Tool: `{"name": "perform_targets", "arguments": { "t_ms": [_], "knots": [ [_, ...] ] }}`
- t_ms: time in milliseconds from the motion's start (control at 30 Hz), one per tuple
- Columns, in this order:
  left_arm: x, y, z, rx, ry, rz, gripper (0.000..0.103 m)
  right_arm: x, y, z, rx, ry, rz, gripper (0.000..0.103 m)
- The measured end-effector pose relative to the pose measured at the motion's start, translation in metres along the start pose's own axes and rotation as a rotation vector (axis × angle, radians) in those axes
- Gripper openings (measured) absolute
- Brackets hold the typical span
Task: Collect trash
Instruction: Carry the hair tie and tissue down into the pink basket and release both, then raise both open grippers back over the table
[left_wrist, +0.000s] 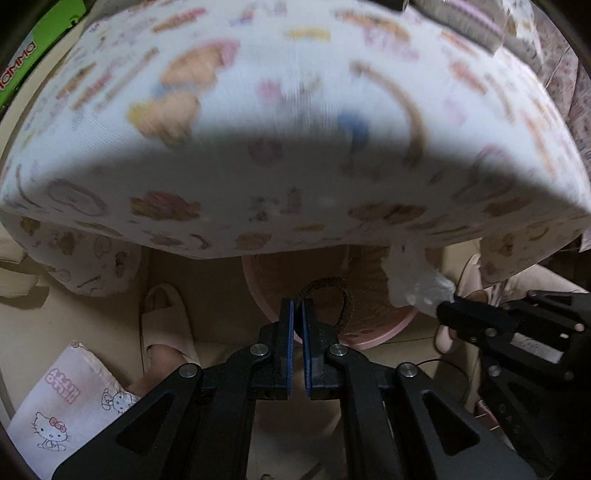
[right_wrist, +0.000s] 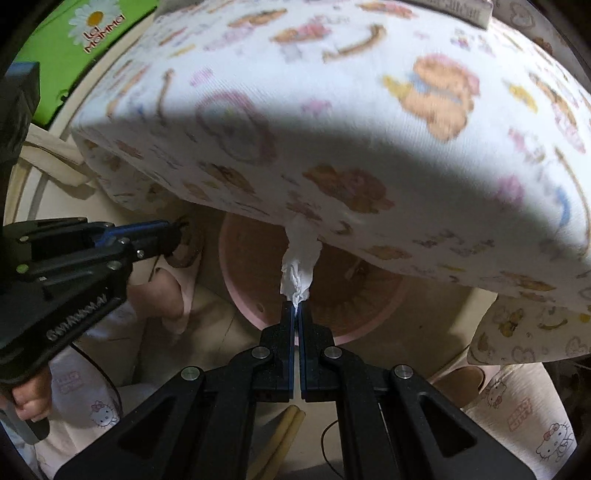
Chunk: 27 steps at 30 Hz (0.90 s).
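Observation:
My right gripper is shut on a crumpled white tissue, which sticks up from its tips over a pink bin. The left wrist view shows the same tissue at the tips of the right gripper. My left gripper is shut, and a thin dark ring like a hair band hangs from its tips above the pink bin. From the right wrist view the left gripper comes in from the left beside the bin. Both grippers point down.
A mattress in a cartoon-print sheet overhangs the bin's far side. The person's slippered feet and Hello Kitty trouser legs stand either side of the bin. A green box sits far left. A thin cable lies on the floor.

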<state>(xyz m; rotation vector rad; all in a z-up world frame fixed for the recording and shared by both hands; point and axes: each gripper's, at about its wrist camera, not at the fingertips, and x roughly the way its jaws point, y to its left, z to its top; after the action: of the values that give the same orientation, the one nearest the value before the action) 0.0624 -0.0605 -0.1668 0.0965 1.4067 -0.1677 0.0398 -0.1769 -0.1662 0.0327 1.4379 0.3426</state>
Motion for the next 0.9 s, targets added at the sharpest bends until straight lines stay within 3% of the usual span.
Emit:
{"name": "perform_targets", "arguments": {
  "t_ms": [267, 300, 333, 367, 467, 500, 567, 900],
  "knots": [
    [0.024, 0.006, 0.005, -0.024, 0.058, -0.008, 0.005, 0.016, 0.0, -0.002, 0.006, 0.033, -0.048, 0.003],
    [0.025, 0.006, 0.005, -0.03, 0.061, -0.007, 0.01, 0.017, -0.001, -0.003, 0.006, 0.033, -0.046, 0.003],
    [0.025, 0.007, 0.005, -0.041, 0.07, -0.006, 0.022, 0.017, -0.002, -0.003, 0.005, 0.034, -0.048, 0.004],
    [0.025, 0.008, 0.005, -0.045, 0.073, -0.006, 0.026, 0.017, -0.002, -0.003, 0.006, 0.034, -0.051, 0.008],
    [0.021, 0.009, 0.005, -0.043, 0.061, 0.018, 0.029, 0.013, -0.008, -0.003, 0.033, 0.022, -0.044, 0.04],
    [0.019, 0.009, 0.006, -0.039, 0.053, 0.023, 0.033, 0.011, -0.009, -0.004, 0.044, 0.011, -0.044, 0.046],
    [0.013, 0.009, 0.007, -0.042, 0.037, 0.026, 0.039, 0.006, -0.012, -0.003, 0.053, -0.004, -0.051, 0.047],
    [-0.039, 0.014, 0.011, -0.034, -0.124, 0.06, 0.047, -0.03, -0.012, -0.002, 0.049, -0.122, -0.084, 0.055]
  ]
}}
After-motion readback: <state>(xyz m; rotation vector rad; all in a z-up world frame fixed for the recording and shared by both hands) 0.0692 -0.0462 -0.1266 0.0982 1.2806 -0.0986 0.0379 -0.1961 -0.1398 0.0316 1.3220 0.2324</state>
